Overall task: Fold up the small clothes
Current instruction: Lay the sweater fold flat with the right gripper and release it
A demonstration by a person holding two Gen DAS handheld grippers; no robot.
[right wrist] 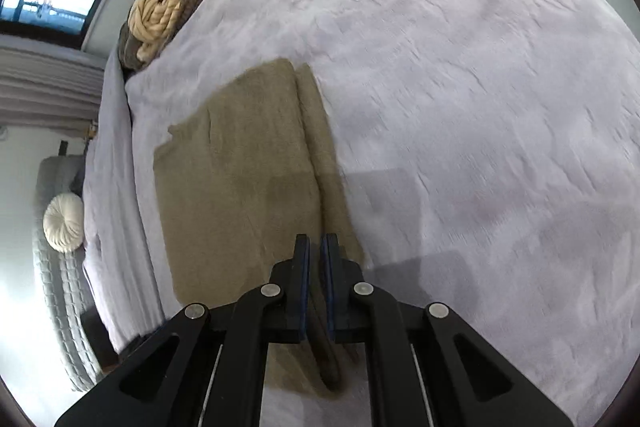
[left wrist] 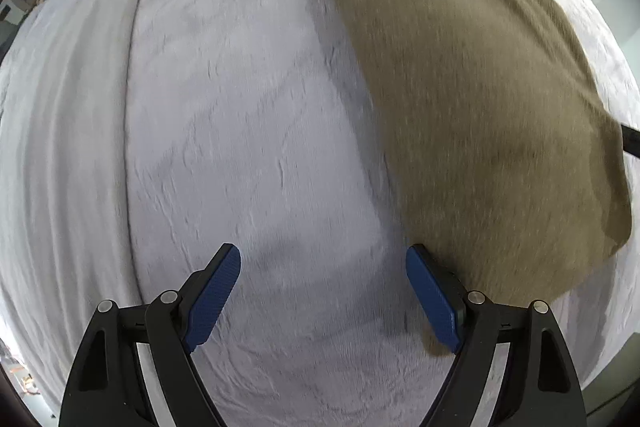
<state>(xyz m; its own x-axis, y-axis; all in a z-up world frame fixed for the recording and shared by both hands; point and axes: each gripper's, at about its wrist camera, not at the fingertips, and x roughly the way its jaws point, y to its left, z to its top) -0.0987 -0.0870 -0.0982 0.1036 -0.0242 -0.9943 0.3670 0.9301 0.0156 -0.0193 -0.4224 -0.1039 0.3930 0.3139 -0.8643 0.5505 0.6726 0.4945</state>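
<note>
1. While the left gripper (left wrist: 323, 259) is pointing down at the white bed cover (left wrist: 224, 115), its blue pads (left wrist: 216, 295) are standing wide apart with nothing between them; the olive garment (left wrist: 472, 115) is lying to its right, just beside the right pad.
2. Seen from the right wrist, the right gripper (right wrist: 316, 247) is pinching a fold of the same garment (right wrist: 244, 171), its jaws nearly together, while a beige knitted blanket (right wrist: 168, 7) is lying bunched at the bed's far edge.
</note>
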